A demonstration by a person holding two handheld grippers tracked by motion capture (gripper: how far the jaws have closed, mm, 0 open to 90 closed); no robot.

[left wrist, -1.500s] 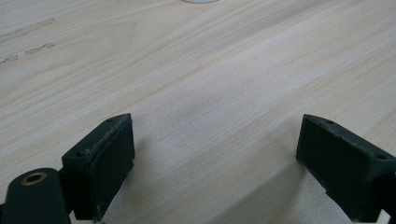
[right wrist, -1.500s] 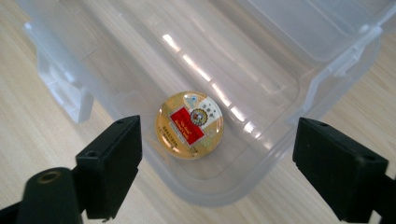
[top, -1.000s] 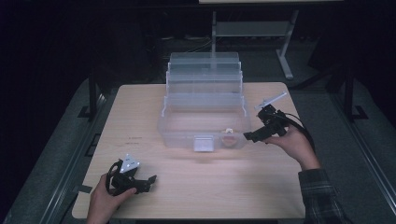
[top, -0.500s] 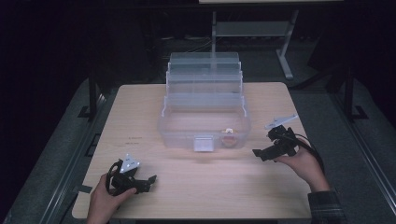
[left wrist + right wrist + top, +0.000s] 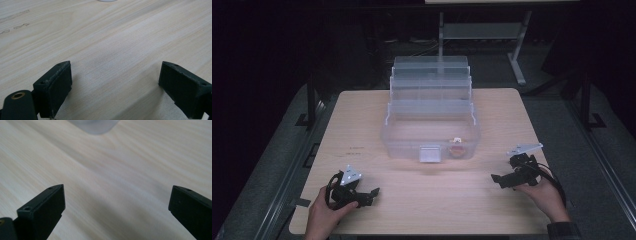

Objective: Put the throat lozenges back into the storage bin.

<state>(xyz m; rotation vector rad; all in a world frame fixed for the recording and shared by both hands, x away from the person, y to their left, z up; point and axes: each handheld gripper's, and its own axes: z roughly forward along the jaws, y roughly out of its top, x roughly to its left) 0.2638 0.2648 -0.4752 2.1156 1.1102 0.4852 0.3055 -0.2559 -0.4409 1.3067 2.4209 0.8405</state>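
We see clear plastic tiered box (image 5: 431,125) open at table centre, trays stepped back; small reddish item (image 5: 457,149) inside front right corner.

Lighting's pretty uneven in the high view: the wooden table (image 5: 362,125) is lit evenly from above while the room around it drops to near black. The clear plastic box (image 5: 430,112) looks washed out and hazy, with soft pale sheen on its tiers. Shadows on the tabletop are faint and soft. The whole shot is low-res and a bit mushy. The left gripper view is bright and fairly sharp on the wood grain. The right gripper view is smeared and blurry, grain streaked.
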